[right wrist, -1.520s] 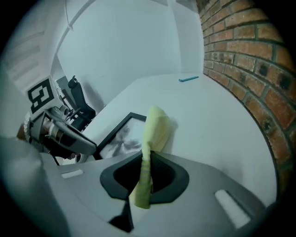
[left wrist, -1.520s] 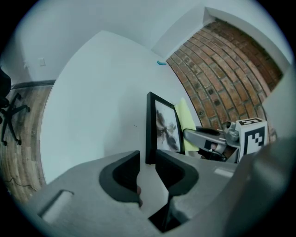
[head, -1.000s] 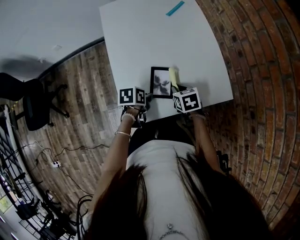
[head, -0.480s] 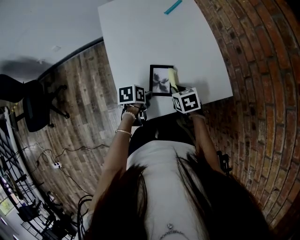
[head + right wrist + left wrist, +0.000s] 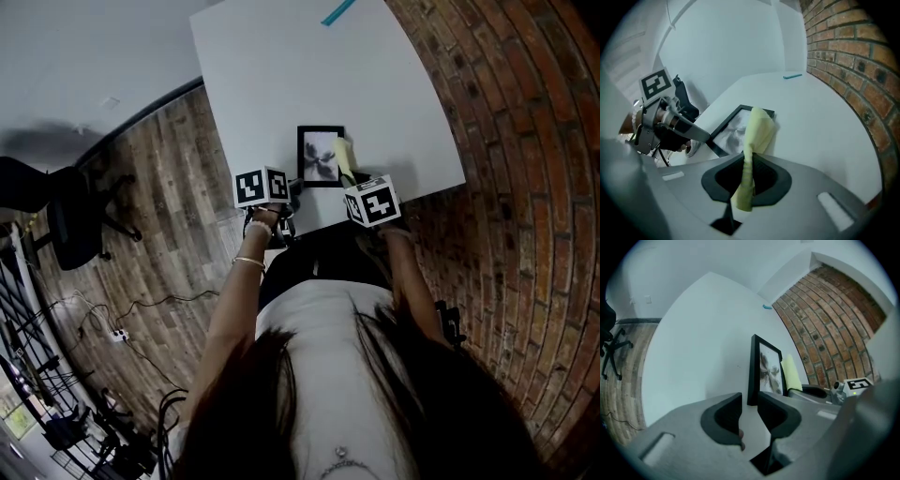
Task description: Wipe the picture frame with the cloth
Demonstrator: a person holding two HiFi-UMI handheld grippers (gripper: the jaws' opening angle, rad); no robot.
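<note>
A black picture frame [image 5: 321, 156] with a grey print lies near the front edge of the white table [image 5: 281, 66]. My left gripper [image 5: 292, 192] is shut on the frame's near left corner; the black frame edge [image 5: 752, 373] sits between its jaws [image 5: 750, 401]. My right gripper [image 5: 749, 171] is shut on a pale yellow cloth [image 5: 757, 129]. The cloth stands up from the jaws and drapes onto the frame's right side [image 5: 733, 129]. In the head view the cloth [image 5: 346, 157] shows along the frame's right edge, just ahead of the right gripper [image 5: 354, 178].
A small teal object [image 5: 337, 11] lies at the table's far end. A brick wall [image 5: 525, 141] runs along the table's right side. Wood floor [image 5: 178, 187] and a black office chair [image 5: 56, 206] are to the left. The table edge is close below both grippers.
Both grippers keep their holds. The whole head view has shifted slightly; the frame and cloth sit a little higher in the picture, with no clear movement of either against the table.
</note>
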